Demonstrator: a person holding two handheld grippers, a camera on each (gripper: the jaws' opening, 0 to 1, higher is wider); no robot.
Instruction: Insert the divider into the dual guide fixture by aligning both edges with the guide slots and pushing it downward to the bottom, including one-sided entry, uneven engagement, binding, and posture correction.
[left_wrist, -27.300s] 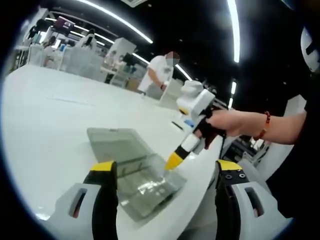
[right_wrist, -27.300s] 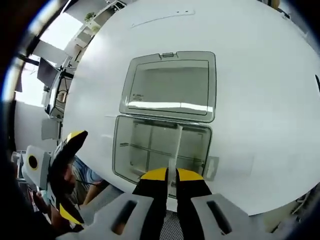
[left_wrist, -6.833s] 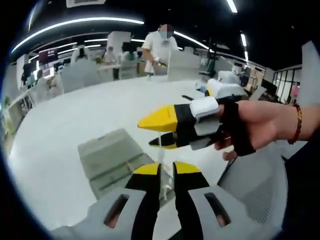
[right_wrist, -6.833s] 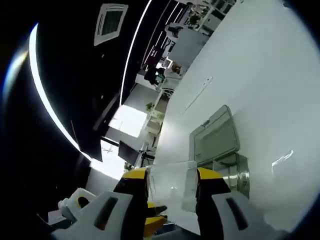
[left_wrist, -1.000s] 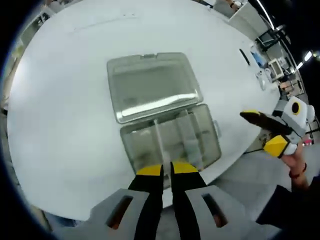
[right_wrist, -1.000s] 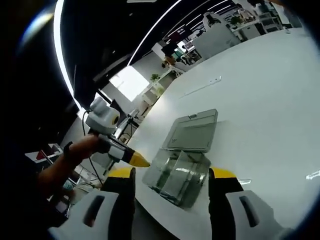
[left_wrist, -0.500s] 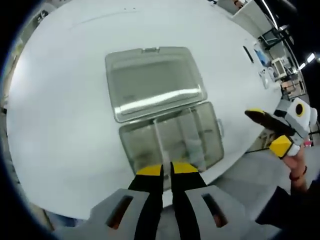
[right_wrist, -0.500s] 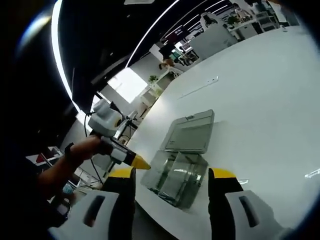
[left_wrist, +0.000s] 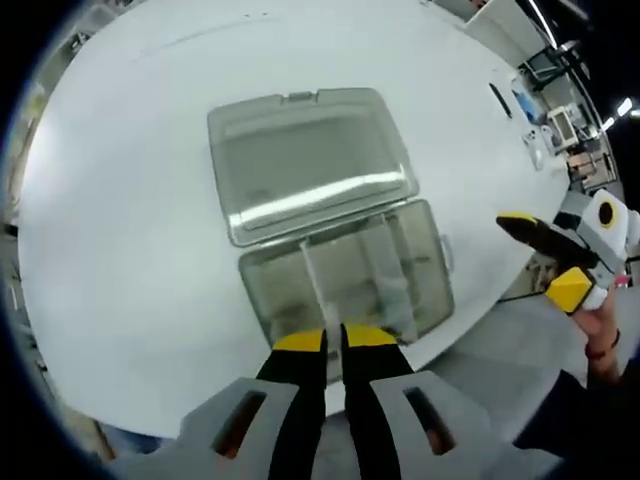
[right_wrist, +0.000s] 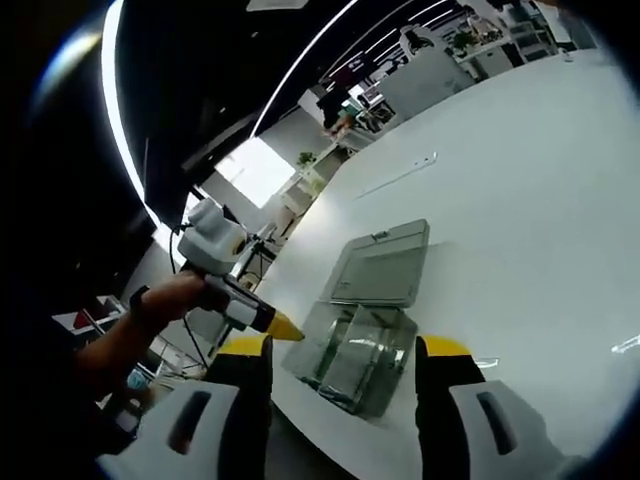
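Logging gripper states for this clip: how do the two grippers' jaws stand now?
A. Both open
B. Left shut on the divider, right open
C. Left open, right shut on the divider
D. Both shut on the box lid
B: the left gripper has its jaws pinched on the clear divider over the box, while the right gripper shows jaws spread apart with nothing between.

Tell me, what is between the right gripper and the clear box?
Bare white table: the right gripper, open, hangs short of the clear box, as the right gripper view shows.
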